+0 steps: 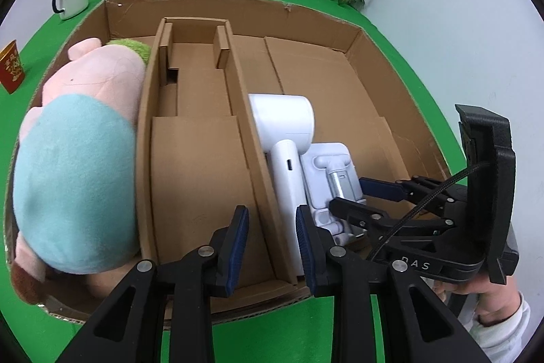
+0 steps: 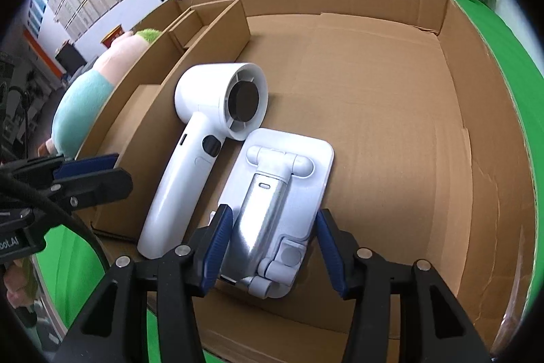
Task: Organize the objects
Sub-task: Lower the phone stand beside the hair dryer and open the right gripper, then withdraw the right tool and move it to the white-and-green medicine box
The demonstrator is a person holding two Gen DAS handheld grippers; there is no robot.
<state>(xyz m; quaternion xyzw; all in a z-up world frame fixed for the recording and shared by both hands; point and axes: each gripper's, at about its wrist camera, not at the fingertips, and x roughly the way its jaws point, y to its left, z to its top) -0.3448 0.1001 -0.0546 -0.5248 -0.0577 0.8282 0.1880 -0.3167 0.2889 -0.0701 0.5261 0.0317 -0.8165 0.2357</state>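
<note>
A: What fills the middle of both views?
B: A wide brown cardboard box [image 2: 459, 131] split by cardboard dividers, on a green table cover [image 1: 272, 325]. In its right compartment a white handheld fan with a round head [image 2: 190, 159] lies flat against the divider, and a white folding phone stand with a silver arm [image 2: 282, 203] lies just beside it

A: And the right gripper [image 2: 272, 247]?
B: At lower centre of its own view, its blue-padded jaws are spread wide on either side of the stand's near end, not pressing it as far as I can tell

A: The left gripper [image 1: 272, 237]?
B: Parted too, holding nothing, straddling the divider at the bottom of its view. A pink and teal plush toy [image 1: 81, 165] fills the left compartment
</note>
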